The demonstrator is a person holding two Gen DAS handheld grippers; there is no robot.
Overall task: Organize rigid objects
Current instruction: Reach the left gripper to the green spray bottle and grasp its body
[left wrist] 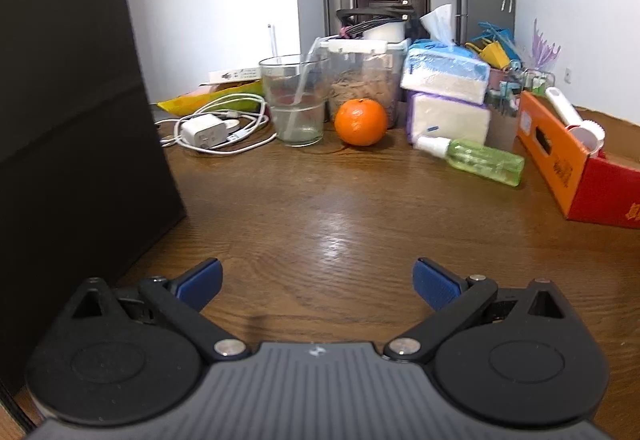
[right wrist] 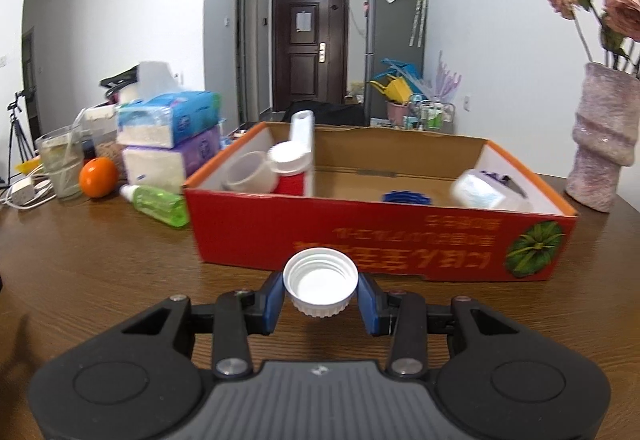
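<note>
My right gripper (right wrist: 320,294) is shut on a white screw cap (right wrist: 320,282), its hollow side facing the camera, held just above the wooden table in front of the red and orange cardboard box (right wrist: 380,240). Inside the box lie a white cup (right wrist: 250,171), a white-lidded container with a tall white handle (right wrist: 298,151), a blue lid (right wrist: 406,197) and a clear jar on its side (right wrist: 486,189). My left gripper (left wrist: 318,282) stands open over bare table, nothing between its blue pads. The same box (left wrist: 576,167) shows at the right of the left wrist view.
An orange (left wrist: 361,121), a glass with a straw (left wrist: 296,99), a white charger with cable (left wrist: 204,133), a green spray bottle (left wrist: 476,157) and stacked tissue packs (left wrist: 446,95) crowd the far table. A dark block (left wrist: 72,119) stands at left. A pink vase (right wrist: 604,139) stands right of the box.
</note>
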